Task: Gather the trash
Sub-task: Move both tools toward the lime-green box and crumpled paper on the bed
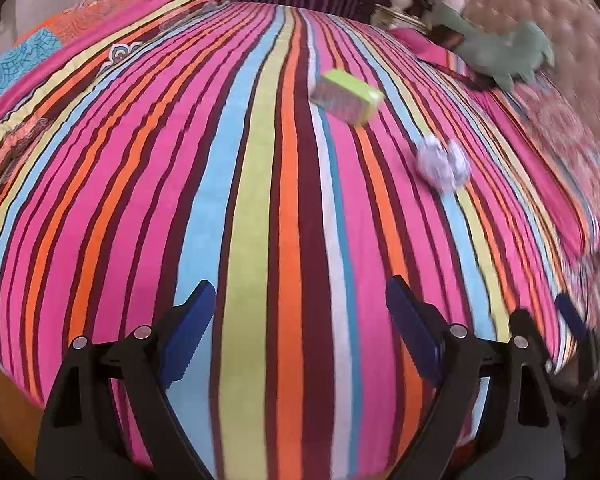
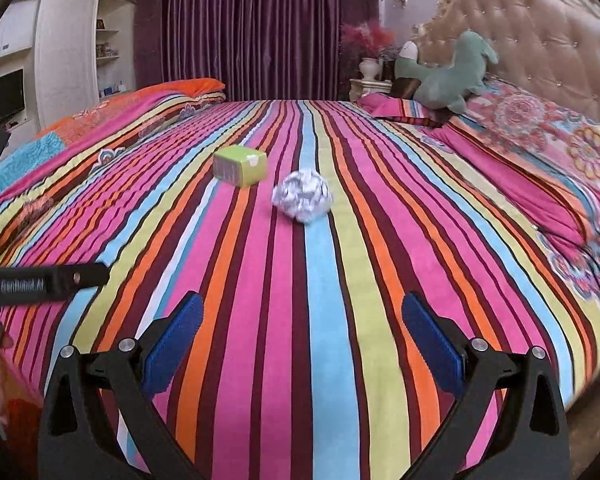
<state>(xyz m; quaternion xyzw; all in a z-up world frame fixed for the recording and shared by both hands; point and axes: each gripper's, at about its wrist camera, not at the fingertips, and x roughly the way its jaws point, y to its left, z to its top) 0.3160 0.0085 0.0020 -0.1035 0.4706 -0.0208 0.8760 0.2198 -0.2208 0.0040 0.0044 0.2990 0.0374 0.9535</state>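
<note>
Nearest, left gripper (image 1: 300,300) over the striped bed (image 1: 260,200), blue pads (image 1: 188,332) spread wide, nothing between. Right gripper (image 2: 302,316) likewise over the bed (image 2: 340,300), jaws apart and empty. Farther up the bed, paper ball (image 2: 302,196) lying loose mid-cover, well ahead of both grippers. Just beyond the ball and left of it, green box (image 2: 241,165). Farther still, by the bed's head, pillow (image 2: 540,152) and green plush (image 2: 448,76) against the headboard (image 2: 548,32). Past the bed's far side, purple curtain (image 2: 252,28).
</note>
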